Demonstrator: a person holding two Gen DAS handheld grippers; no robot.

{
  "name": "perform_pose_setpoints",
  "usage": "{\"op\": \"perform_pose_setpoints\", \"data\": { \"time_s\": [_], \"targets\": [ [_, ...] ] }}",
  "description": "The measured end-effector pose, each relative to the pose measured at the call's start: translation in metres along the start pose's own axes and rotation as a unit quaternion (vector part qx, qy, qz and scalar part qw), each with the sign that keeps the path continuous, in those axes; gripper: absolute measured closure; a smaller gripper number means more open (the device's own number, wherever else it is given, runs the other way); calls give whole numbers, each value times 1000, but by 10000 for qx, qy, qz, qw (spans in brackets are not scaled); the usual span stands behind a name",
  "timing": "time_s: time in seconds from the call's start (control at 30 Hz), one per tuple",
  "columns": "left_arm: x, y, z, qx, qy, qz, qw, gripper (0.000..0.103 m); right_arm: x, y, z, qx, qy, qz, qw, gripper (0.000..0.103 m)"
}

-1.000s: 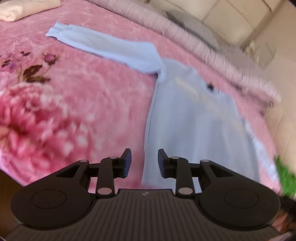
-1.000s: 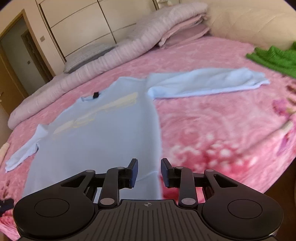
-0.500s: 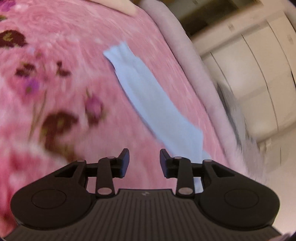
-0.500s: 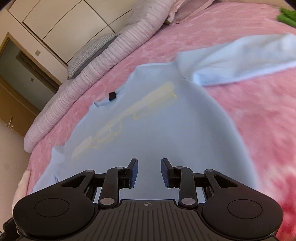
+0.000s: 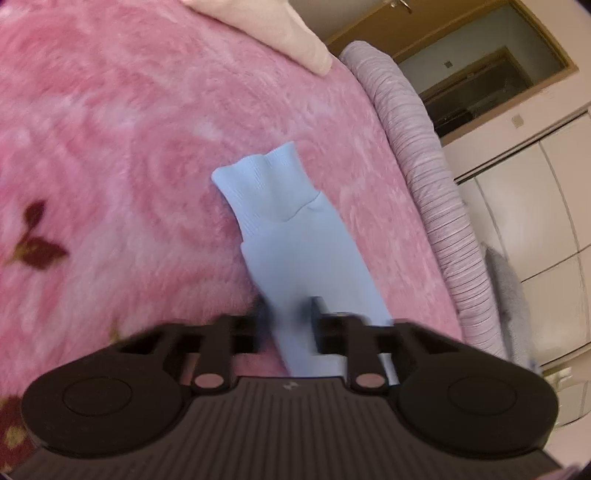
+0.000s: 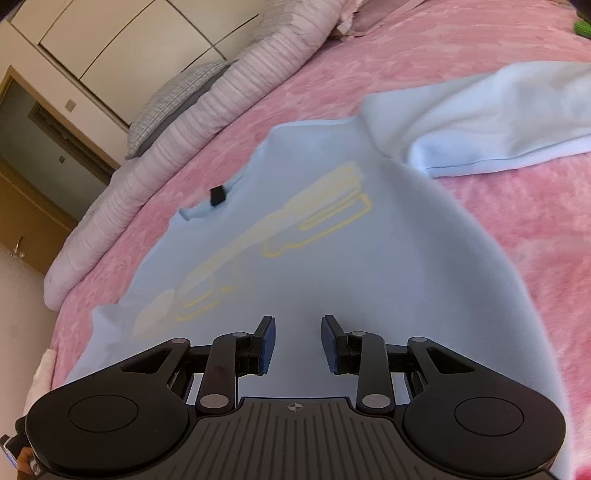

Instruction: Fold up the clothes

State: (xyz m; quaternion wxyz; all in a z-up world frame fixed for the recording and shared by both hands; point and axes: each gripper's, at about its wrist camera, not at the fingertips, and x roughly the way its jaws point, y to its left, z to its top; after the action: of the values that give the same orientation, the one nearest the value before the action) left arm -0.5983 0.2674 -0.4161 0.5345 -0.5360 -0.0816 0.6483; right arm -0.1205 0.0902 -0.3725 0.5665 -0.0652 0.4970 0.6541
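In the left wrist view we are looking, at the far left, across the pink blanket (image 5: 110, 155) with its dark leaf prints, and a cream folded cloth (image 5: 273, 29) is lying at its top edge. Moving right, the sweater's pale blue sleeve (image 5: 291, 236) is stretching up the middle of the blanket, its ribbed cuff (image 5: 266, 184) pointing away from us. Our left gripper (image 5: 286, 314) is clenched on this sleeve a little below the cuff; the fingers are blurring, and the cloth is running between them. Further right, a striped lilac quilt roll (image 5: 417, 158) is lining the bed's edge, with a doorway and white cabinets behind it. In the right wrist view, the same roll (image 6: 177, 147) is sitting at the left, and the sweater (image 6: 332, 258) is lying flat on the blanket (image 6: 406, 55), chest up, with a yellow print and a small black tag at the collar. Our right gripper (image 6: 297, 343) is hovering over the sweater's body, released, with its blue pads (image 6: 267, 343) apart and gripping nothing. At the right, the other sleeve (image 6: 498, 122) is spreading out sideways.
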Motion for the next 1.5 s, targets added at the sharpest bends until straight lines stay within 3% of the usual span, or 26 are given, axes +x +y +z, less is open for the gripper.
{"op": "perform_pose_setpoints", "data": {
  "time_s": [0.07,0.13,0.2,0.23,0.27,0.3,0.33,0.37,0.4,0.43,0.5,0.53,0.6,0.77,0.87,0.97,1.1,1.27,1.4,1.5],
  "targets": [
    [-3,-12,-4,329,-118,6,9994,102,-7,-7,4,15,-85,-65,9999,71],
    [-17,-39,-16,1043,-358,-104,9939,102,-14,-12,9,5,-204,-159,9997,71],
    [-30,-80,-34,1829,-459,-461,9810,102,-20,-17,14,-9,-335,-255,9991,71],
    [-38,-104,-50,2293,-398,-772,9695,102,-23,-18,17,-13,-400,-287,9988,71],
    [-47,-128,-71,2816,-262,-1168,9520,102,-26,-19,19,-13,-457,-308,9985,71],
    [-56,-150,-94,3345,-70,-1583,9290,101,-28,-19,21,-5,-499,-305,9983,71],
    [-67,-171,-122,3914,235,-2042,8970,100,-30,-19,22,6,-536,-287,9982,71],
    [-77,-188,-153,4454,688,-2485,8574,94,-32,-19,23,17,-573,-269,9980,71],
    [-85,-197,-182,4848,1143,-2789,8211,81,-34,-19,23,30,-600,-255,9979,71],
    [-89,-201,-209,5121,1492,-2953,7927,77,-34,-18,23,46,-612,-247,9978,71],
    [-95,-200,-258,5478,1945,-3066,7537,77,-35,-19,22,88,-591,-255,9979,71],
    [-97,-197,-278,5586,2117,-3053,7416,77,-34,-19,22,112,-569,-264,9980,71],
    [-97,-182,-289,5460,2315,-2924,7502,79,-34,-20,19,165,-485,-221,9984,71],
    [-100,-138,-261,4523,2662,-2646,8090,79,-19,-18,10,309,-115,150,9993,71],
    [-100,-121,-240,4385,2522,-2279,8320,79,3,-3,8,323,238,641,9971,71],
    [-99,-107,-220,4125,2446,-2072,8527,79,23,33,5,-389,466,835,9947,71],
    [-99,-101,-210,4008,2410,-2003,8609,79,47,93,-10,-1980,435,492,9780,71],
    [-94,-104,-203,4013,2314,-2036,8625,79,63,153,-49,-3943,-6,-118,9189,71],
    [-89,-109,-201,4028,2257,-2047,8631,79,84,164,-71,-4653,-9,-405,8842,71],
    [-82,-114,-203,4046,2236,-2054,8626,79,85,161,-74,-4838,-58,-293,8747,71]
  ]
}}
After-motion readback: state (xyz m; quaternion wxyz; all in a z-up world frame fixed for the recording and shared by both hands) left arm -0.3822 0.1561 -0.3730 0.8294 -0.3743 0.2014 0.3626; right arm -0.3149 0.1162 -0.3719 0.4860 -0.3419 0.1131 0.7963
